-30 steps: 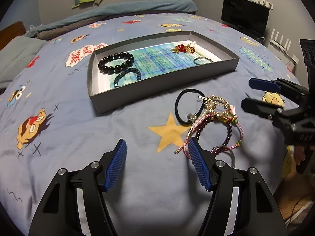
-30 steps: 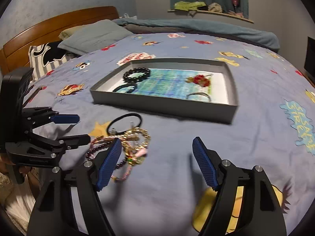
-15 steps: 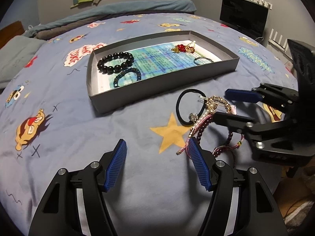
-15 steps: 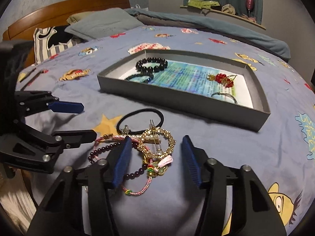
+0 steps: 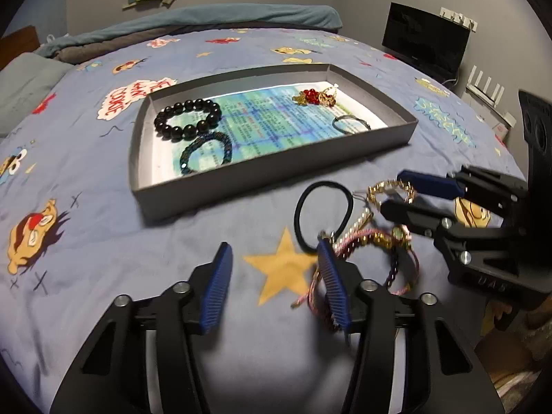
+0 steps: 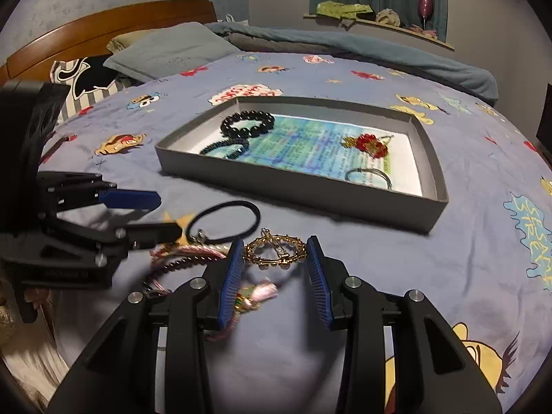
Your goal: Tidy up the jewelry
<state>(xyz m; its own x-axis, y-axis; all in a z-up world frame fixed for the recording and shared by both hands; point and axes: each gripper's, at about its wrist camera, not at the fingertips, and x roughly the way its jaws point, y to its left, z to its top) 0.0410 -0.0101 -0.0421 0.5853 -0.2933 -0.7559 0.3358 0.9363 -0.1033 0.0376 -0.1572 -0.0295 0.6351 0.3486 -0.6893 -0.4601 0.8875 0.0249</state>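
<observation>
A grey tray (image 5: 269, 176) (image 6: 289, 186) on the bed holds a black bead bracelet (image 5: 188, 122), a dark blue bracelet (image 5: 207, 151), a red and gold charm (image 5: 312, 96) and a thin bangle (image 5: 350, 124). In front of it lies a tangle: a black hair tie (image 5: 322, 214) (image 6: 224, 220), a gold ring-shaped bracelet (image 6: 276, 252) (image 5: 390, 189), and pink and purple bracelets (image 5: 365, 241). My right gripper (image 6: 272, 269) (image 5: 400, 191) is open, its fingers on either side of the gold bracelet. My left gripper (image 5: 276, 283) (image 6: 162, 214) is open, beside the tangle.
The bed has a blue cartoon-print sheet (image 5: 86, 241). Pillows (image 6: 172, 51) and a wooden headboard (image 6: 103, 27) are at the far left in the right wrist view. A black monitor (image 5: 426, 45) stands beyond the bed's right edge.
My right gripper has moved forward over the tangle and its fingers have narrowed around the gold bracelet. The left gripper has shifted slightly closer to the tangle.
</observation>
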